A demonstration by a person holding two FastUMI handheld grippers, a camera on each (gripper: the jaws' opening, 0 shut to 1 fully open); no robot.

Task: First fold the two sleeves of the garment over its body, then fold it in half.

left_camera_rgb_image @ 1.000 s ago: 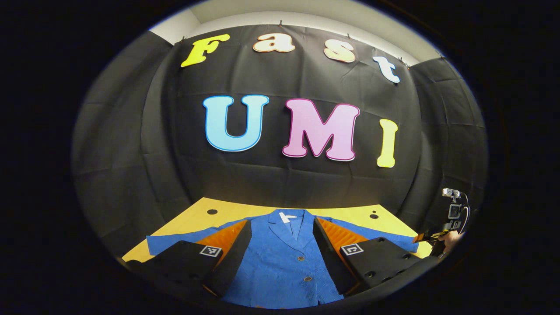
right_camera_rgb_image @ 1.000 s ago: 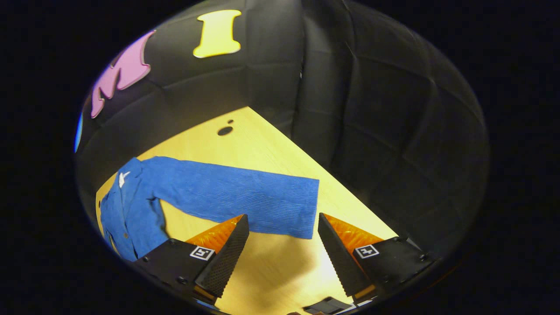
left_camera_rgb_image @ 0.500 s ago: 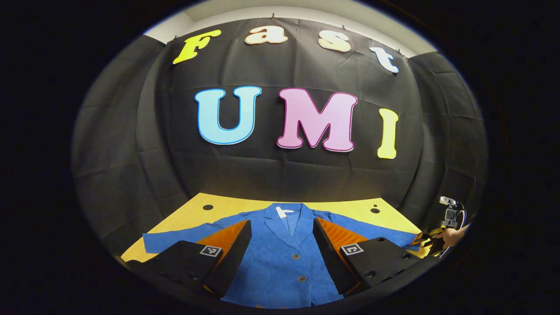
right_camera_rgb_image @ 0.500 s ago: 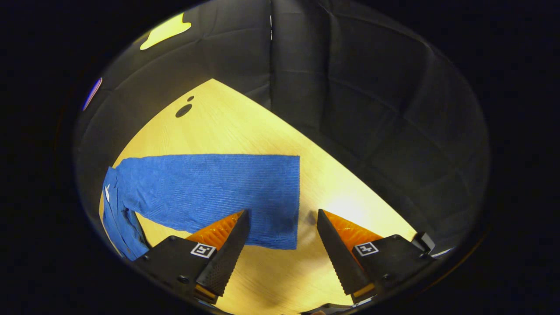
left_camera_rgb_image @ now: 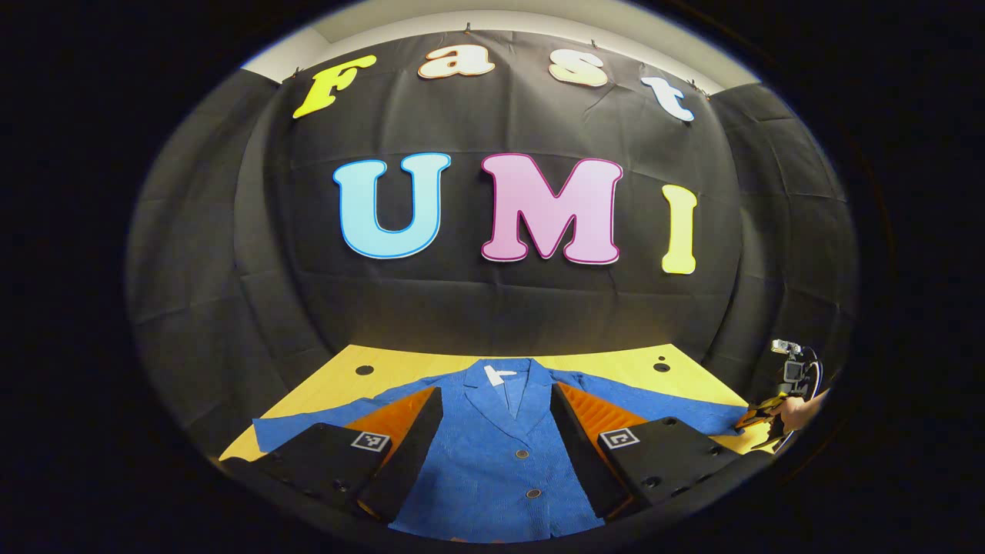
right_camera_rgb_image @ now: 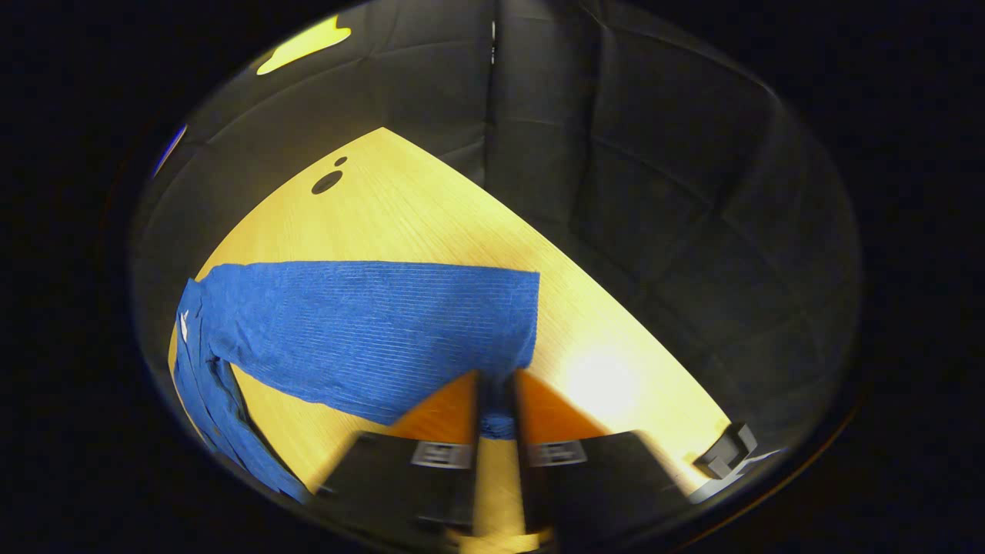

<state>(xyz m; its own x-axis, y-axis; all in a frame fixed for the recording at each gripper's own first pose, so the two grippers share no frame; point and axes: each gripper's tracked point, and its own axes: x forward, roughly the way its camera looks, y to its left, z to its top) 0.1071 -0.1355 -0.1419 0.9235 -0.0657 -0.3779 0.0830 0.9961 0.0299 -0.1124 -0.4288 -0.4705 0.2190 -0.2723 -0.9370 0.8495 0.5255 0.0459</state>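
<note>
Pinching the near corner of the sleeve [right_camera_rgb_image: 369, 331] at lower centre of the right gripper view, the right gripper [right_camera_rgb_image: 496, 400] has its fingers clamped on the cloth; the left gripper [left_camera_rgb_image: 492, 431] hangs spread wide over the blue jacket [left_camera_rgb_image: 500, 454], lying flat on the yellow table [left_camera_rgb_image: 608, 365].

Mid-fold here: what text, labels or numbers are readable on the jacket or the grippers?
White tag at the blue jacket collar: too small to read.
Square markers on the left gripper: coded patterns, no words.
Markers on the right gripper: blurred.
</note>
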